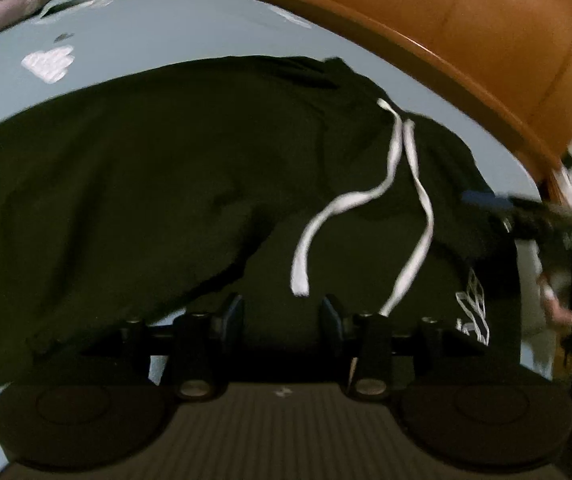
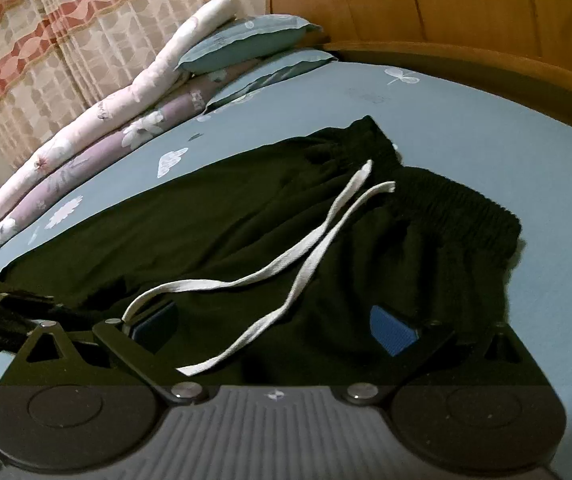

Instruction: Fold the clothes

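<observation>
A pair of dark green shorts (image 1: 146, 168) with a white drawstring (image 1: 394, 184) lies spread on a light blue bed sheet (image 1: 146, 36). My left gripper (image 1: 282, 314) is open, its fingers low over the shorts' near edge with dark cloth showing between them. In the right wrist view the shorts (image 2: 226, 216) lie with the elastic waistband (image 2: 454, 204) at the right and the drawstring (image 2: 310, 240) trailing toward me. My right gripper (image 2: 274, 328) is wide open over the near hem, blue pads (image 2: 390, 330) apart. The right gripper also shows in the left wrist view (image 1: 542, 216), blurred.
A wooden bed frame (image 1: 446, 28) curves along the far side. Folded quilts (image 2: 86, 132) and blue pillows (image 2: 246, 44) are stacked at the far left by a patterned curtain (image 2: 66, 28). A white logo (image 1: 472, 308) marks the shorts' near right corner.
</observation>
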The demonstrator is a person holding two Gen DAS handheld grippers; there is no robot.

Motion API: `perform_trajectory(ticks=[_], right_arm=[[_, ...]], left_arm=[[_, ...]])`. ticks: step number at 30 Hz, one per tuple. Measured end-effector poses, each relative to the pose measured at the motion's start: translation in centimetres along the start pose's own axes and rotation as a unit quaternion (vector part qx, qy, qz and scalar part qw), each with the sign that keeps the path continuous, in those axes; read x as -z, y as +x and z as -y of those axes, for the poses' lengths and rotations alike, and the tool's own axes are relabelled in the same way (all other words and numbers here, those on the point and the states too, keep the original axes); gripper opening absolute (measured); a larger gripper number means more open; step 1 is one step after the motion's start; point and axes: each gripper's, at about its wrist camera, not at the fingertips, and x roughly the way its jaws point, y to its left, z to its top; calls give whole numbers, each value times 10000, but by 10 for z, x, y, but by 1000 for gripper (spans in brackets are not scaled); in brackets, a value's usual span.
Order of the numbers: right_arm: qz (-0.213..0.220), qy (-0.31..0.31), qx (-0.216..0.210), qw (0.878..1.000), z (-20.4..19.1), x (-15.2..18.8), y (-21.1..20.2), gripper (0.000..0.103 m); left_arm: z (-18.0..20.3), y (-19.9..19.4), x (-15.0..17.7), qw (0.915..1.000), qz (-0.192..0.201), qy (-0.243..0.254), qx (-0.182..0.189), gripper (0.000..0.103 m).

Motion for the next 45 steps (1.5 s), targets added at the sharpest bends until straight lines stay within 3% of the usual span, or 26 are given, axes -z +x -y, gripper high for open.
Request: perform_trajectory(ticks=[6, 11, 14, 20, 26, 31, 35, 40, 45], right_arm=[[-65, -136, 36, 9999, -7, 3, 4, 103], [-132, -47, 115, 9998, -5, 4, 7, 103], [-148, -61, 121, 9998, -4, 4, 7, 103], [-218, -70, 193, 9996, -1, 5, 12, 103], [-211, -60, 210, 9995, -3, 4, 14, 103], [-269, -197, 209, 9992, -5, 8, 12, 103], [-308, -315, 227, 9988, -3, 12, 7, 103], [-289, -311, 168, 9990, 2, 15, 1, 103], [-316, -459, 238, 9982, -2, 17, 0, 103]], left_arm=[[7, -19, -22, 9973, 669, 284, 46, 43], [-14, -3, -9, 9994, 314, 60, -101, 39], [-26, 4, -1, 9997, 117, -73, -186, 41], [-33, -21, 6, 9987, -155, -270, -397, 42], [-45, -35, -12, 9969, 492, -298, -543, 49], [-88, -21, -11, 9891, 380, -1203, -754, 48], [-115, -33, 3, 9759, 373, -2119, -366, 49], [-113, -40, -23, 9758, 625, -2010, -599, 51], [-113, -23, -23, 9769, 346, -1938, -830, 51]])
